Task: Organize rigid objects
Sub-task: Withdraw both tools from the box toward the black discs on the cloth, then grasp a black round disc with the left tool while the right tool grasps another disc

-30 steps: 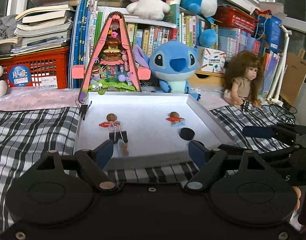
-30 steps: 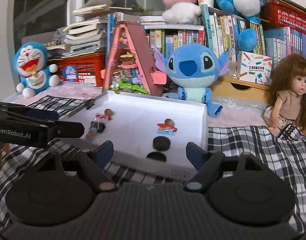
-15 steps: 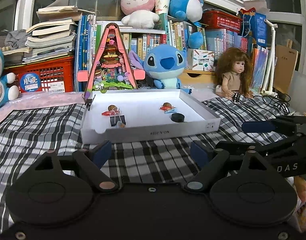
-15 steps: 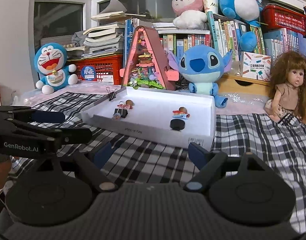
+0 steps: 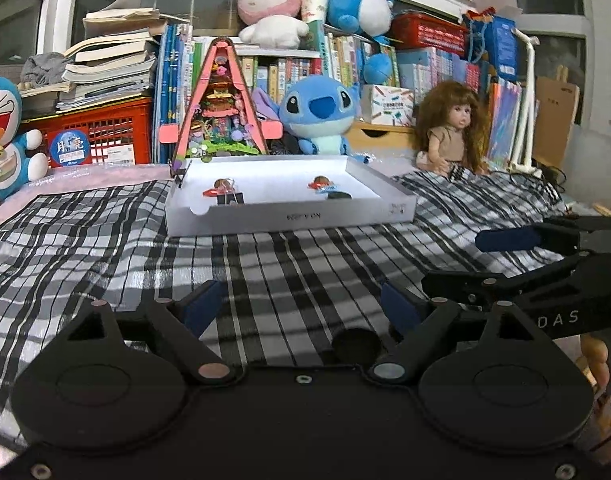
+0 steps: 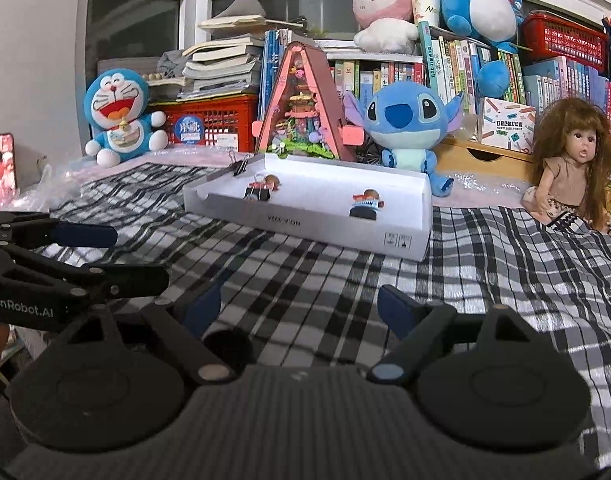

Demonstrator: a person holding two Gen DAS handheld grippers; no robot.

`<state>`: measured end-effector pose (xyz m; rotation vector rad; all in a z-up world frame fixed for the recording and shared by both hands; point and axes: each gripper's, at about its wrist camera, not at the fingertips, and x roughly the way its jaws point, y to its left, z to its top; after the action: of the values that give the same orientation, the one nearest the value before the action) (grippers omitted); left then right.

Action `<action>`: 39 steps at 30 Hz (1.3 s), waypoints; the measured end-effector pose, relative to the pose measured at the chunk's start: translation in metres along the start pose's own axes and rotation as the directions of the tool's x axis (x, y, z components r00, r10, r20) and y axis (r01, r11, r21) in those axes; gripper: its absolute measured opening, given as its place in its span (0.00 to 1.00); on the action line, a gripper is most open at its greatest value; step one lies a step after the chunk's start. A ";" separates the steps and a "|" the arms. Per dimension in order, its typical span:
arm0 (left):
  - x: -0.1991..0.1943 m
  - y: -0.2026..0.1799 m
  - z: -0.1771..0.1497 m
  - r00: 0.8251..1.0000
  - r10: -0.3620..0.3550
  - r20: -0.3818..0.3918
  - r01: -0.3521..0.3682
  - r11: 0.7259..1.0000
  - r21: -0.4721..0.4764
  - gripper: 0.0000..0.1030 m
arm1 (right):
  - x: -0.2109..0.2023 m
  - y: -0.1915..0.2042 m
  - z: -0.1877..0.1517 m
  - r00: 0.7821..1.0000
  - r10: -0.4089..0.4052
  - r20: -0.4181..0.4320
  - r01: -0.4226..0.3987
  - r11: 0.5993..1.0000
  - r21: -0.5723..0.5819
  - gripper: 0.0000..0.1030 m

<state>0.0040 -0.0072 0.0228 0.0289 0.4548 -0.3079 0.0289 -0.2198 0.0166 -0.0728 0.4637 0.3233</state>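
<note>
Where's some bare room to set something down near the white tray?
Bare room: the checked cloth between the white cardboard tray and both grippers, and the tray's floor between the two small figurines. Crowded: behind the tray, where the pink triangular dollhouse and blue Stitch plush stand.

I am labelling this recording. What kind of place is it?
Probably a home bedroom or playroom: a shelf of upright books, a blue Stitch plush toy, and a black-and-white checked cloth under the white cardboard tray.

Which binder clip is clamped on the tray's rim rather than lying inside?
The black binder clip at the white tray's far-left corner, gripping the rim; the other clip lies inside.
</note>
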 end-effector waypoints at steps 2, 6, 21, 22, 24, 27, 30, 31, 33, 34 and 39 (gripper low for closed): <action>-0.002 -0.002 -0.005 1.000 0.002 -0.004 -0.002 1.000 0.007 0.84 | -0.004 0.003 -0.006 1.000 -0.002 -0.005 0.002 1.000 -0.019 0.89; -0.002 -0.003 -0.012 0.999 -0.010 -0.033 0.010 1.000 0.005 0.83 | -0.007 0.008 -0.014 1.000 -0.012 -0.016 0.011 0.999 -0.043 0.89; 0.008 -0.007 -0.025 0.993 -0.035 -0.112 0.035 0.999 -0.002 0.58 | -0.008 0.010 -0.026 0.999 0.012 -0.044 -0.013 1.000 -0.025 0.89; 0.009 -0.008 -0.025 0.993 -0.036 -0.112 0.036 0.999 0.003 0.56 | -0.008 0.010 -0.026 0.999 0.016 -0.046 -0.017 1.000 -0.025 0.89; 0.009 -0.010 -0.025 0.993 -0.036 -0.113 0.037 0.999 0.007 0.49 | -0.007 0.012 -0.027 0.998 0.033 -0.056 -0.034 0.999 -0.026 0.89; 0.010 -0.011 -0.025 0.993 -0.044 -0.112 0.046 0.999 0.011 0.38 | -0.006 0.017 -0.028 0.997 0.049 -0.062 -0.051 0.998 -0.035 0.88; 0.010 -0.012 -0.025 0.993 -0.042 -0.110 0.043 0.999 0.011 0.26 | -0.005 0.022 -0.030 0.996 0.059 -0.066 -0.063 0.997 -0.051 0.87; 0.010 -0.011 -0.025 0.993 -0.041 -0.110 0.042 0.999 0.007 0.25 | -0.005 0.024 -0.030 0.996 0.062 -0.068 -0.066 0.996 -0.057 0.86; 0.011 -0.010 -0.024 0.993 -0.039 -0.111 0.039 0.999 -0.001 0.23 | -0.005 0.027 -0.031 0.995 0.066 -0.072 -0.070 0.995 -0.066 0.84; 0.011 -0.009 -0.024 0.993 -0.038 -0.111 0.038 0.999 -0.003 0.22 | -0.004 0.028 -0.031 0.995 0.068 -0.074 -0.073 0.995 -0.068 0.84; 0.010 -0.007 -0.025 0.994 -0.028 -0.108 0.028 1.000 0.001 0.21 | -0.002 0.032 -0.032 0.994 0.078 -0.080 -0.083 0.994 -0.072 0.78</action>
<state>-0.0004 -0.0146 -0.0032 0.0422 0.5624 -0.3354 0.0031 -0.1948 -0.0110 -0.1405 0.5314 0.4184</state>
